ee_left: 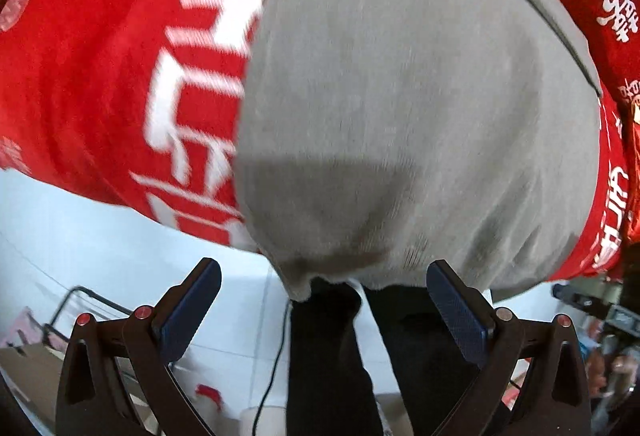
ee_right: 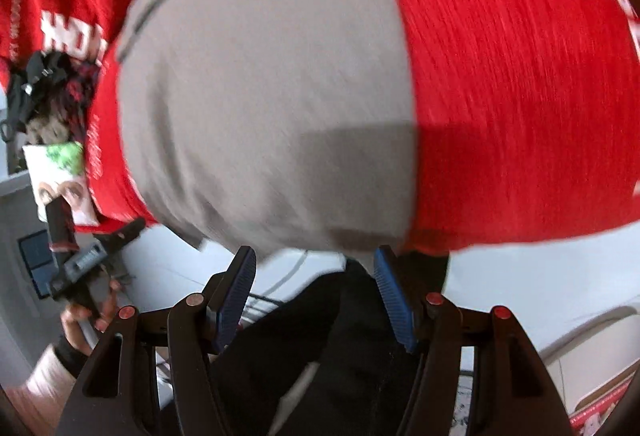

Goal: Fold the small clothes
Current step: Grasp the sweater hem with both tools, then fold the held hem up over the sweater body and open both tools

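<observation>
Both tongs gape wide and hold nothing: left gripper and right gripper sit just below the grey garment, spread on red cloth. I'd pinch its near hem evenly, both corners together.

You have a plain grey garment spread flat on the red printed surface, its near hem drooping over the surface's front edge. A thin dark seam line runs along its far side. In the right wrist view the same grey garment fills the middle, lying smooth with faint creases; both views are blurred, so finer detail is unclear
</observation>
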The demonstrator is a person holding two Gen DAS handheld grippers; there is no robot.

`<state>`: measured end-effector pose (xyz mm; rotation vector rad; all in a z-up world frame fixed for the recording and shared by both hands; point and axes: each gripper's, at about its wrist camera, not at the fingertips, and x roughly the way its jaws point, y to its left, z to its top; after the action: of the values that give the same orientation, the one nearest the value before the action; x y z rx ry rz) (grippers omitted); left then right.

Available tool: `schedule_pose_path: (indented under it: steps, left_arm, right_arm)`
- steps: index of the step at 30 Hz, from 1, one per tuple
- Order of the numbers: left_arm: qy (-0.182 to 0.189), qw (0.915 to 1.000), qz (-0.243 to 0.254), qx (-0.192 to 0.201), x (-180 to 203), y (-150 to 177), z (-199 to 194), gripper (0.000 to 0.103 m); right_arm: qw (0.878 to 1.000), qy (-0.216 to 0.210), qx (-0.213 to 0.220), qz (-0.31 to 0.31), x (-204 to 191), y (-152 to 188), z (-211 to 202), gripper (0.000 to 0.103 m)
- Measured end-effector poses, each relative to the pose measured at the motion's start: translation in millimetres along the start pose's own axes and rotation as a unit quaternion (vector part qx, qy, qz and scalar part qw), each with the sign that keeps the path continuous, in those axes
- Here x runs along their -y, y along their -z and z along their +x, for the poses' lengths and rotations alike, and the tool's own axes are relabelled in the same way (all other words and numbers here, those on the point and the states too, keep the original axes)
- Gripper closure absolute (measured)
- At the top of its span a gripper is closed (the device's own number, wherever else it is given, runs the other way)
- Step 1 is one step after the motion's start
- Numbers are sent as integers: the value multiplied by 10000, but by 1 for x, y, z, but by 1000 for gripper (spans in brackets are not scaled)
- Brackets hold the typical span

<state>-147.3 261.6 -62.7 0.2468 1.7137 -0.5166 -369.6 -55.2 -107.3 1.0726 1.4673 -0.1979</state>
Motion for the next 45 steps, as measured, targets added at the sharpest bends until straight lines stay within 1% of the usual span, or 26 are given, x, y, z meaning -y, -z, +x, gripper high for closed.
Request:
schedule_pose_path:
  steps: [5,8,9,10,11,12,13,14,15,17,18,21,24,27,28,29,30,32,33,36,39,41,42,43,44,45]
  left_arm:
    - [204,9992,255,-222,11,3,35,0]
    - [256,9989,287,-266,16,6,47,0]
    - [288,9989,276,-257,17,6,49,2]
    - [317,9989,251,-223,21,4,50,13]
    - [361,9988,238,-215,22,3,49,17]
    - [456,9985,224,-219,23,4,48,27]
    - [524,9981,228,-209,23,5,46,45]
    - [608,9976,251,-233,23,6,43,57]
    - [620,9973,291,-247,22,9,40,79]
    - [774,9965,237,-221,17,9,26,89]
    - [858,9959,192,-197,14,8,19,92]
    - [1144,9934,112,12,14,3,-10,92]
    - [1336,9905,177,275,20,-13,-40,92]
    - [1542,9860,238,594,33,-43,-68,92]
    - [1592,9842,270,730,37,-61,-77,92]
    - [1599,9831,312,837,42,-69,-81,92]
    - [1587,9816,384,993,50,-87,-87,92]
    - [1495,9809,453,1160,55,-115,-89,92]
    - [1442,9806,472,1241,63,-129,-88,92]
    - [1111,9819,515,1443,66,-167,-94,92]
    - [841,9836,469,1527,56,-180,-102,90]
    - [649,9869,301,1447,51,-190,-101,60]
    - [487,9866,225,1540,50,-190,-103,26]
    - [382,9852,195,1659,48,-188,-106,19]
    - [307,9834,222,1775,47,-189,-110,19]
    - [343,9835,306,1749,47,-193,-113,19]
  right_arm:
    - [9997,145,-54,165,19,6,33,38]
    - [9997,220,-7,68,21,3,50,38]
    - [9997,230,14,7,20,2,55,38]
    - [9998,210,27,-28,20,1,59,38]
    - [9999,158,16,-37,19,1,62,38]
    - [10000,53,5,-4,16,-1,65,39]
    - [10000,-83,17,27,18,1,66,55]
    - [9998,-194,-10,99,17,2,65,86]
    - [9996,-249,-32,151,16,4,64,96]
    - [9972,-699,8,279,15,6,54,96]
    - [9957,-875,26,301,12,7,47,96]
    - [9909,-1316,159,233,-2,6,20,96]
    - [9835,-1753,385,218,-16,-6,-10,96]
    - [9743,-2114,755,202,-32,-30,-40,96]
    - [9710,-2217,872,226,-34,-36,-47,96]
    - [9670,-2331,998,261,-39,-45,-53,96]
    - [9631,-2419,1143,289,-43,-56,-62,96]
    - [9581,-2492,1375,333,-47,-80,-71,96]
    - [9568,-2498,1438,373,-48,-90,-74,96]
    - [9567,-2392,1570,527,-45,-127,-78,96]
    - [9580,-2245,1633,714,-40,-156,-78,96]
    - [9587,-2179,1624,838,-30,-166,-79,96]
    - [9596,-2134,1603,893,-26,-169,-78,96]
    - [9603,-2110,1571,933,-23,-172,-78,96]
    - [9611,-2079,1544,956,-19,-174,-80,96]
    - [9625,-2028,1510,983,-18,-179,-80,96]
